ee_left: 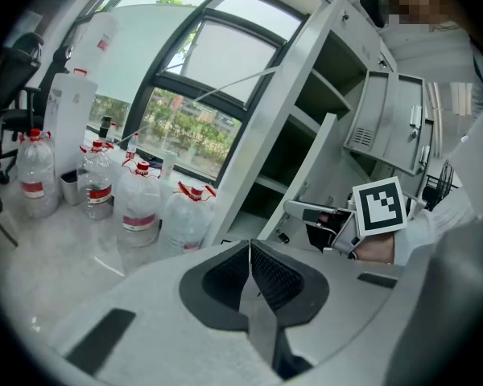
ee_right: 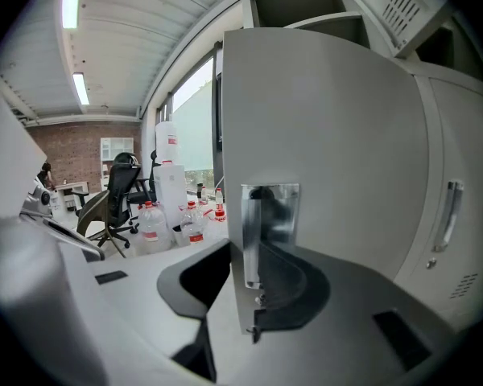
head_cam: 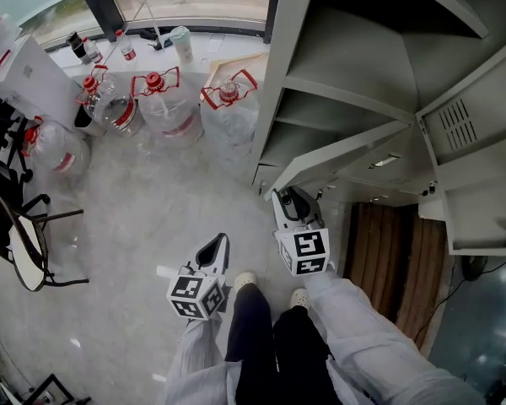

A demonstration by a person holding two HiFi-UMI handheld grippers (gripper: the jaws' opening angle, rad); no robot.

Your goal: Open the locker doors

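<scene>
Right tongs [ee_right: 243, 286]: clamping onto the edge of the pale grey metal locker door [ee_right: 330, 135], at its shiny latch plate [ee_right: 270, 207].
Left tongs [ee_left: 249, 257]: pressing together, carrying nothing, hanging over the grey floor [head_cam: 152, 201].
Door: standing ajar from the grey steel locker [head_cam: 346, 83].
Beyond: clear red-capped water jugs [head_cam: 164, 108] sitting near the window [ee_left: 185, 95].

The locker [head_cam: 354, 74] ran off the head view's top and right edges. In the right gripper view its open door [ee_right: 330, 135] covered most of the compartments behind it. Left of the locker, the labels on the water bottles [head_cam: 164, 108] were too small to read, and a chair [head_cam: 21, 243] was cut by the frame's edge.
</scene>
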